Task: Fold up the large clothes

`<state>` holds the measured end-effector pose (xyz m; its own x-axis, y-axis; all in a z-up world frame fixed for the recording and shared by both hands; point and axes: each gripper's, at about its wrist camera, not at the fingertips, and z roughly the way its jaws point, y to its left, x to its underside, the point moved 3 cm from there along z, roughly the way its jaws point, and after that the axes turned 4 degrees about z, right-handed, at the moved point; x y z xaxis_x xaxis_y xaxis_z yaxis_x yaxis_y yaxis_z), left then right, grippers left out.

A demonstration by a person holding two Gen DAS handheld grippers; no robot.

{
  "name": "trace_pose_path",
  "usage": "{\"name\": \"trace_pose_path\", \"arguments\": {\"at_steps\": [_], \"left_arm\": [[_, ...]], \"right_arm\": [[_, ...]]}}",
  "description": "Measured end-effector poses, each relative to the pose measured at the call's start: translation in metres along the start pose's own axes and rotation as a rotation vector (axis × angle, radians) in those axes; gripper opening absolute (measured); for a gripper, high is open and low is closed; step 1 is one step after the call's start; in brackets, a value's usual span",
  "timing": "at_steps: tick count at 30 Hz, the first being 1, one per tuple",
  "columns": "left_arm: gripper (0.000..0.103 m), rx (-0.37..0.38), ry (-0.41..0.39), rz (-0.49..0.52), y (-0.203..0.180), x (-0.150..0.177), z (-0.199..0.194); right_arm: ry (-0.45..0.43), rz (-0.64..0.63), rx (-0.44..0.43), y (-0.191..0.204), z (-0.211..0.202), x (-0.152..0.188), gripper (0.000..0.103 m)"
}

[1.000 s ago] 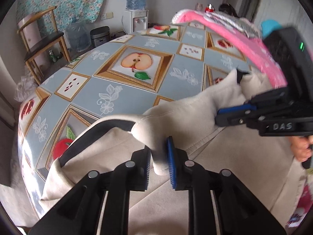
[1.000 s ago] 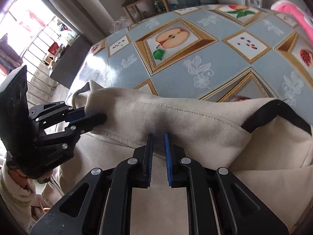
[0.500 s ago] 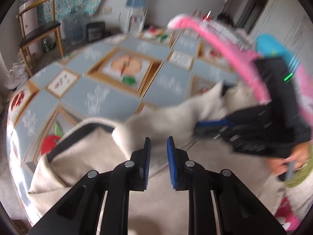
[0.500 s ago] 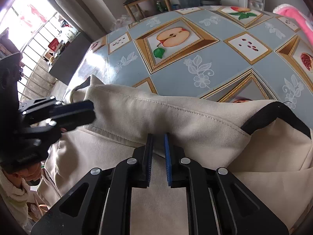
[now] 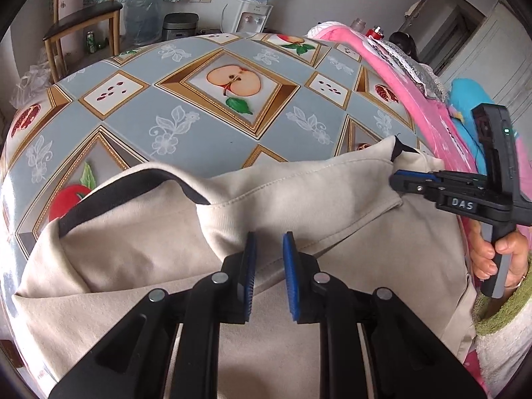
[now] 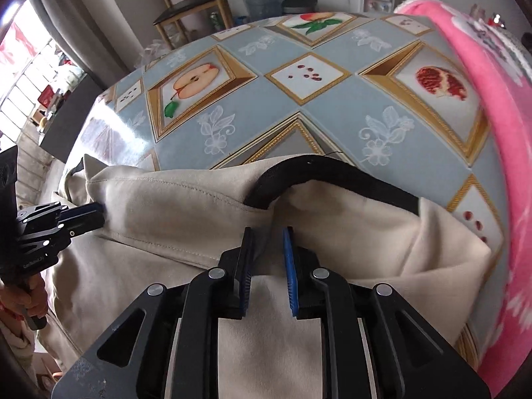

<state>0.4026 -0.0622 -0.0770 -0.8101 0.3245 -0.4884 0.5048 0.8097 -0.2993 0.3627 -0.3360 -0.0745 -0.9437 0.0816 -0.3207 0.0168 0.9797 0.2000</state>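
A beige sweatshirt [image 5: 299,193] with a black neck trim [image 5: 133,179] lies on the table, one edge folded back into a long band [image 6: 166,206]. My left gripper [image 5: 268,246] is shut on the bottom of that fold, with cloth filling the narrow gap between its blue pads. In the right wrist view the left gripper [image 6: 99,214] bites the fold's left end. My right gripper [image 6: 267,242] hangs over the fold just below the black trim [image 6: 332,173]. Its jaws are opening; cloth lies between the pads but they do not press it. From the left wrist view the right gripper [image 5: 394,181] points at the fold's right corner.
The round table [image 5: 199,126] has a blue-grey fruit-print cover. A pink blanket [image 6: 498,133] is heaped along its right side. A wooden chair [image 5: 83,16] and a water dispenser [image 5: 252,16] stand beyond the far edge. A person's hand [image 5: 498,256] holds the right gripper's handle.
The right gripper's jaws have parted off the fold, and it has shifted right along the fold toward the black trim. The left gripper kept its place and rolled slightly.
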Motion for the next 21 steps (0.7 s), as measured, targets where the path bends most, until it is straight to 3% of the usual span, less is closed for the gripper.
{"name": "trace_pose_path", "arguments": {"at_steps": [3,5,7,12,21], "left_arm": [[0.016,0.005,-0.008,0.0,0.001,0.001,0.0],[0.016,0.006,-0.016,-0.003,0.001,0.001,0.0],[0.016,0.009,-0.023,-0.017,0.002,0.002,0.0],[0.016,0.02,-0.048,-0.053,0.005,0.005,-0.002],[0.017,0.034,-0.101,-0.05,0.004,0.005,-0.016]], "right_arm": [[-0.092,-0.017,-0.039,0.015,-0.032,-0.003,0.02],[-0.108,-0.045,-0.092,0.035,-0.039,-0.006,0.02],[-0.094,-0.09,-0.139,0.058,-0.032,-0.008,0.02],[-0.029,-0.145,-0.162,0.096,0.018,-0.013,0.02],[-0.029,-0.186,-0.132,0.1,0.028,-0.001,0.021]]}}
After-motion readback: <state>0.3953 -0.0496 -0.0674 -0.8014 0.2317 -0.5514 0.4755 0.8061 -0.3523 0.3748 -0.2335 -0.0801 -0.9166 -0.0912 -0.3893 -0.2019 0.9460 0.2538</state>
